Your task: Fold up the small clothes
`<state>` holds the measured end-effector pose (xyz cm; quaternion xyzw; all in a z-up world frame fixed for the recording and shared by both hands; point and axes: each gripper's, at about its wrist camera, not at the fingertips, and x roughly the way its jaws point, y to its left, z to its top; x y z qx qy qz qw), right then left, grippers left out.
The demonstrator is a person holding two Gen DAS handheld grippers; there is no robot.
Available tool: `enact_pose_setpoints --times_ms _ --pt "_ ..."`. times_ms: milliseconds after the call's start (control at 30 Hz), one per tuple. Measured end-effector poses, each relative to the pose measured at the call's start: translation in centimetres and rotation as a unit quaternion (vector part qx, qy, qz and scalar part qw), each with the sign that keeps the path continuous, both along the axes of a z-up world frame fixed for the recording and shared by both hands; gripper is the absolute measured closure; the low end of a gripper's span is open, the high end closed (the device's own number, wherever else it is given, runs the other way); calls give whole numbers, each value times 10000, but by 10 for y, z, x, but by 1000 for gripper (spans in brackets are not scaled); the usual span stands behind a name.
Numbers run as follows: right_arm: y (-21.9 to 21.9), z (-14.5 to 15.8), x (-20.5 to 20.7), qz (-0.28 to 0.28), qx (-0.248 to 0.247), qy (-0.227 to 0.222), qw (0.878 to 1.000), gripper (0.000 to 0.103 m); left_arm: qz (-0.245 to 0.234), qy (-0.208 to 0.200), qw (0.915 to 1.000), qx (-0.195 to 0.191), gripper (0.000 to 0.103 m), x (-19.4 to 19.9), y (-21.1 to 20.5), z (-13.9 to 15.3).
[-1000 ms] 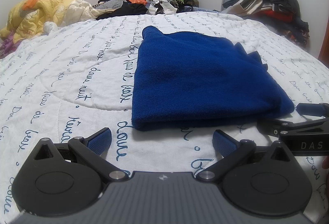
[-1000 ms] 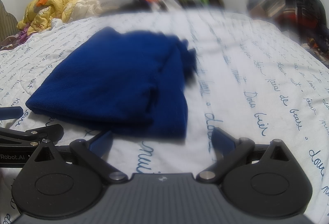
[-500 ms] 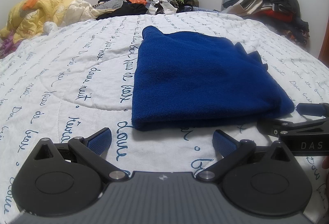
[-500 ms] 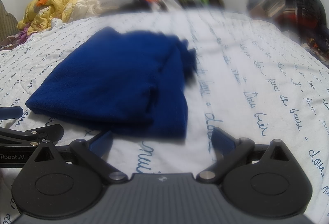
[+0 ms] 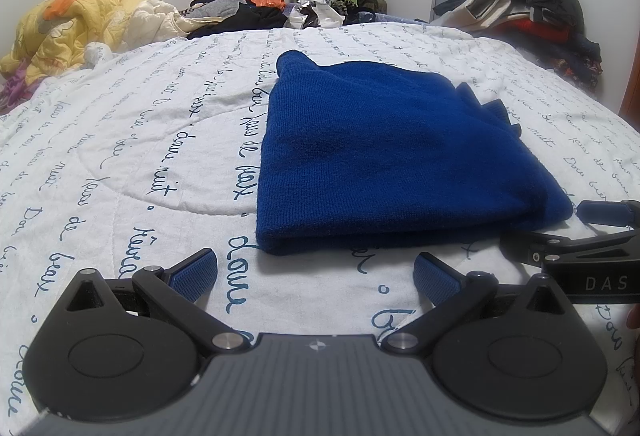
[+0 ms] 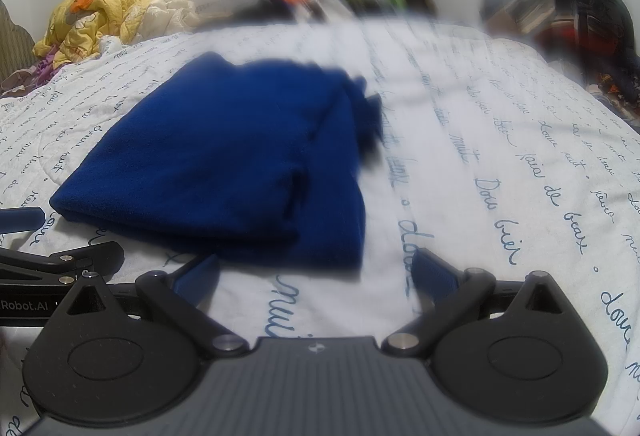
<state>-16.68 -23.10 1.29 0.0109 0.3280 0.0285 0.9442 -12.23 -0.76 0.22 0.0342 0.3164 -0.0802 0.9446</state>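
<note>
Two grippers rest low at the bottom of their own views, both with jaws spread wide and holding nothing. Left gripper (image 5: 315, 268) sits just short of the near folded edge of the blue knit garment (image 5: 384, 160), which lies flat at the centre of the frame on the white quilt (image 5: 120, 140) printed with blue script. Right gripper (image 6: 316, 272) faces the same garment (image 6: 224, 164) from the other side; here the cloth fills the centre left of a partly blurred frame, and its near right corner shows several stacked layers. Each gripper also appears at the edge of the other's view. Folding appears largely done: the garment forms a compact rectangle, though loose ends, perhaps sleeve or hem, poke out at its far right edge in the left wrist view. Risk from here: a pinch that catches only the top layer at the near corner would peel the stack open instead of lifting it whole; uneven pull between the two sides would skew the fold; and the soft quilt may bunch into the jaws along with the knit.
</note>
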Motion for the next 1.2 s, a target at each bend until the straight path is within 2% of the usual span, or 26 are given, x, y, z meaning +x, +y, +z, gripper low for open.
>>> enact_pose_setpoints --times_ms 667,1200 --pt "0 0 0 1 -1 -1 10000 0 1 1 10000 -1 0 0 0 0" --pt "0 0 0 -1 1 -3 10000 0 229 111 9997 24 0 -1 -2 3"
